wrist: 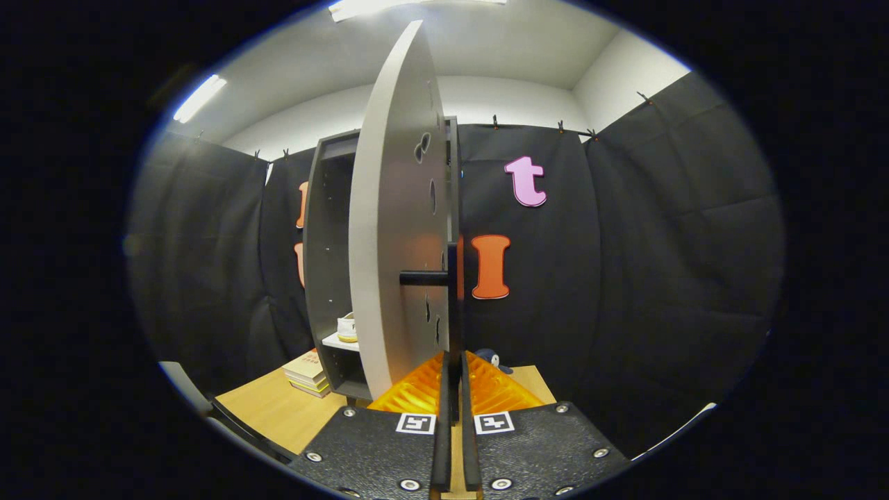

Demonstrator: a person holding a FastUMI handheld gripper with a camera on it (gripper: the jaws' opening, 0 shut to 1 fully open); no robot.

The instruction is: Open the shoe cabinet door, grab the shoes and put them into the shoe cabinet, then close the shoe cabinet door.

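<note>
Fingers nearly closed, thin gap, gripping nothing. Cabinet on wooden counter, door ajar, edge-on just ahead of fingers. Shoe on shelf inside. Books beside cabinet. Black cloth walls, ceiling lights.

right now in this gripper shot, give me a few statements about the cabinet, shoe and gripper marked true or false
1. The cabinet door stands open. True.
2. A shoe sits on a shelf inside the shoe cabinet. True.
3. The gripper is wide open. False: its fingers are nearly together, just below the door handle.
4. The books are stacked inside the cabinet. False: they lie on the table beside it.
5. The gripper holds the shoe. False: the shoe is on the shelf.
</note>
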